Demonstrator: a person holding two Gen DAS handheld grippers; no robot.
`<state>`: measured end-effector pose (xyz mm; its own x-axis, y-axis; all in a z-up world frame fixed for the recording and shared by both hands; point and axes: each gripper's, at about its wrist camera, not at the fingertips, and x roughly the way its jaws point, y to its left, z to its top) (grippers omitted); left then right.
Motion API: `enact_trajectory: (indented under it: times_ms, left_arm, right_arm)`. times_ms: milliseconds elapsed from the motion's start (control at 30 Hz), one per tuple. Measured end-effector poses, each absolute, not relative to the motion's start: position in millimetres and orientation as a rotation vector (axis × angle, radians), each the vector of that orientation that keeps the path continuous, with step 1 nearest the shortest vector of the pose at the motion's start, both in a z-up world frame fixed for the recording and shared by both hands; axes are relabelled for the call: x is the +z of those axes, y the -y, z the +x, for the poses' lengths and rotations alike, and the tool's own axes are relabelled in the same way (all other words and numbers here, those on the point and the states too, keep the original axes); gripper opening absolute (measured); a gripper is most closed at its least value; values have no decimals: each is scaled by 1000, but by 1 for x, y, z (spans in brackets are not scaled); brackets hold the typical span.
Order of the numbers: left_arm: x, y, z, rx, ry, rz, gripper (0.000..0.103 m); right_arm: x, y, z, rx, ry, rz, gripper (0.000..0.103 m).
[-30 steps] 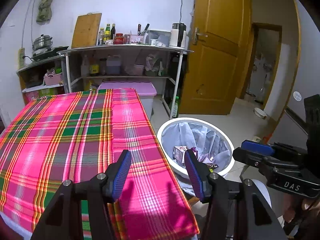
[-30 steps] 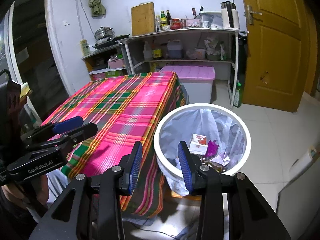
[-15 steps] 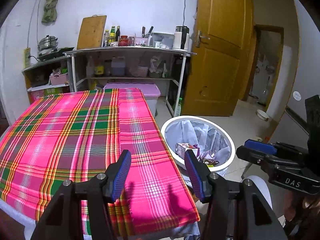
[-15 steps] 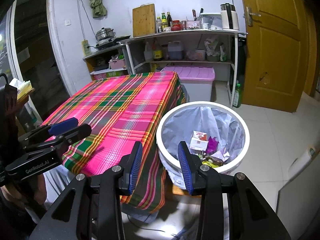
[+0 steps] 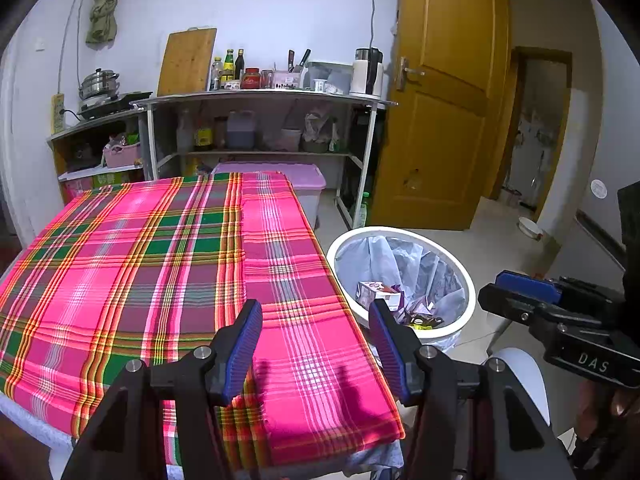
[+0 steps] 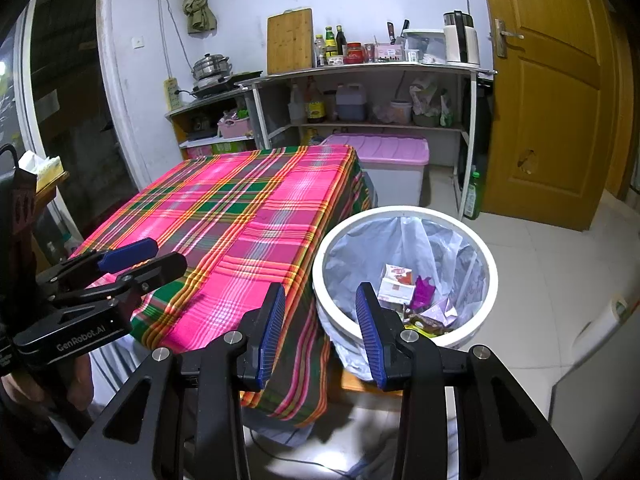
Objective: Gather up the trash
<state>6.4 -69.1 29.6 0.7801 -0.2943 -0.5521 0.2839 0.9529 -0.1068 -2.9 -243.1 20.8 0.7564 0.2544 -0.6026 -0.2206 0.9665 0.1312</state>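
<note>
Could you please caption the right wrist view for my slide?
Empty right gripper open above white bin of wrappers beside plaid-covered table.

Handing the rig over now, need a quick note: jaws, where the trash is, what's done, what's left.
Left gripper: jaws open, empty, over the pink plaid tablecloth.
Right gripper: jaws open, empty, between the table edge and the white round bin with a plastic liner.
Trash: small carton and wrappers lie in the bin.
Done: no trash visible on the cloth.
Left: apparently nothing in view; check elsewhere.
</note>
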Motion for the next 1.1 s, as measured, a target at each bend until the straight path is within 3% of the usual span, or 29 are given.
enact_trajectory:
  times_ms: [1100]
  left_arm:
    - [26, 70, 3, -310, -606, -16, 55]
  right_arm:
    - [22, 244, -3, 257, -668, 52, 38]
